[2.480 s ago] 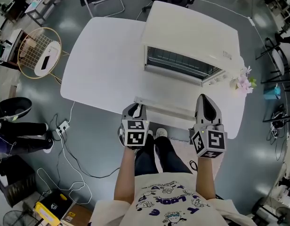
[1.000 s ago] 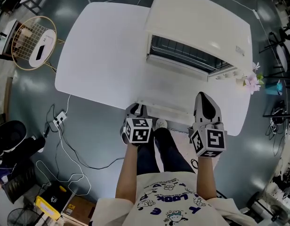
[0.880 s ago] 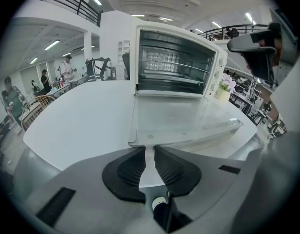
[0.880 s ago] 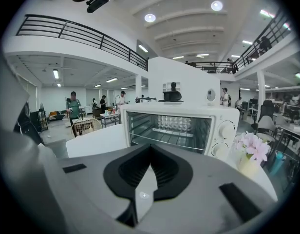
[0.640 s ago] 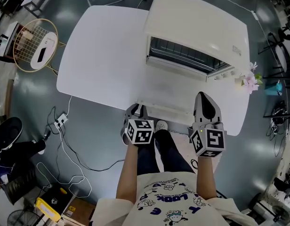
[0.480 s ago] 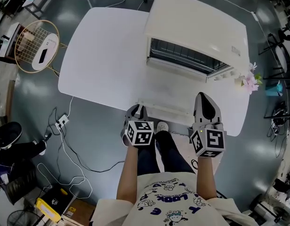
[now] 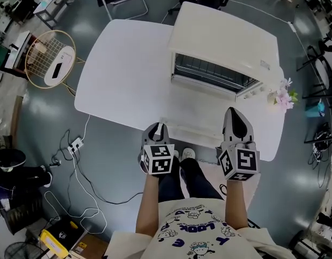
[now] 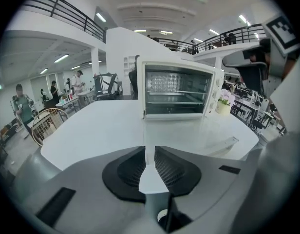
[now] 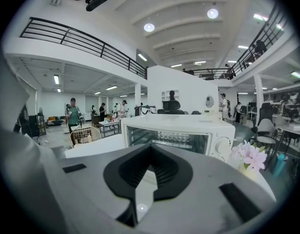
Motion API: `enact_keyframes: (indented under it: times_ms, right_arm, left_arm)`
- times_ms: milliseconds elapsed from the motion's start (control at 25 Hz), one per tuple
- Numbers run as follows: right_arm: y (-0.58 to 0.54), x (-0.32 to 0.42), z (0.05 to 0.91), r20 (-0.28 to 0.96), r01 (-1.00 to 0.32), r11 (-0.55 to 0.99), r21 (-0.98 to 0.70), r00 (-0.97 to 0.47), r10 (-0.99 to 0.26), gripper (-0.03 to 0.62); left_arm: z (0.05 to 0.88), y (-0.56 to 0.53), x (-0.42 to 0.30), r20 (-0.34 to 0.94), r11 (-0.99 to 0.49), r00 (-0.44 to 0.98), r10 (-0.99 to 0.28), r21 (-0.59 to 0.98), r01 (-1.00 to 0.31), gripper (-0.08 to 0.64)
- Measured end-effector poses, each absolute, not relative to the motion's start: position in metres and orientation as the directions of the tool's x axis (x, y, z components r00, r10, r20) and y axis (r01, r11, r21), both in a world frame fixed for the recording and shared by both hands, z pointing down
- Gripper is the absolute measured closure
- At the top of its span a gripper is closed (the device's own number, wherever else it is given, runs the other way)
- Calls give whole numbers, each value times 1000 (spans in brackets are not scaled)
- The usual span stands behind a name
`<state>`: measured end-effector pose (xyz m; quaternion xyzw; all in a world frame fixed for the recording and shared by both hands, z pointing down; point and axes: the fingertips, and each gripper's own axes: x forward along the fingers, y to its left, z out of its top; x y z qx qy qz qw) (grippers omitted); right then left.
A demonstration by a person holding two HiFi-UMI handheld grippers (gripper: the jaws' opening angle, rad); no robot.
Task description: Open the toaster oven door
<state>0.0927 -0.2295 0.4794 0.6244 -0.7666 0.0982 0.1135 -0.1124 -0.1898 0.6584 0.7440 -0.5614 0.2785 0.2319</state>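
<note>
— Pose of the hands?
— Stretched straight forward on bare forearms (image 7: 150, 198), side by side, carrying the left gripper (image 7: 158, 126) at 7 o'clock from the toaster oven (image 7: 225, 34) and the right gripper (image 7: 233, 113) at 6 o'clock, both over the near edge of the table (image 7: 123, 63). Tipped well downward on the left, nearer level on the right.
— And the claws?
— On the left, parted by a thin slit, nothing between the pads (image 8: 174, 167). On the right, pinched tip to tip, empty too.
— Where to find the door (image 7: 194, 112)?
— Dropped flat at 6 o'clock of the oven mouth: clear glass, pale handle bar (image 8: 228, 143) along its near edge, reaching toward both grippers.
— Materials?
— Boxy cream shell, wire rack (image 7: 209, 72) inside, round knobs (image 7: 251, 92) at 3 o'clock; smooth white tabletop with rounded corners; ribbed black pads
</note>
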Motion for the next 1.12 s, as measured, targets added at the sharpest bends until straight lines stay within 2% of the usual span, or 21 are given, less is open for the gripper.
enact_keyframes:
  times_ms: [240, 560, 920, 1120]
  right_arm:
    - [-230, 99, 448, 236, -981, 192, -11, -189, -953, 595]
    - [-230, 106, 400, 140, -980, 199, -16, -200, -970, 595]
    - [-236, 117, 358, 43, -976, 216, -12, -217, -975, 595]
    - [-236, 127, 342, 7, -974, 227, -14, -228, -974, 595]
  left_arm:
    - [583, -211, -115, 557, -256, 246, -793, 61, -965, 497]
    - [481, -230, -112, 391, -245, 232, -891, 18, -969, 497]
    - [411, -236, -111, 262, -202, 190, -946, -20, -979, 551]
    - [383, -232, -101, 215, -178, 171, -961, -11, -984, 555]
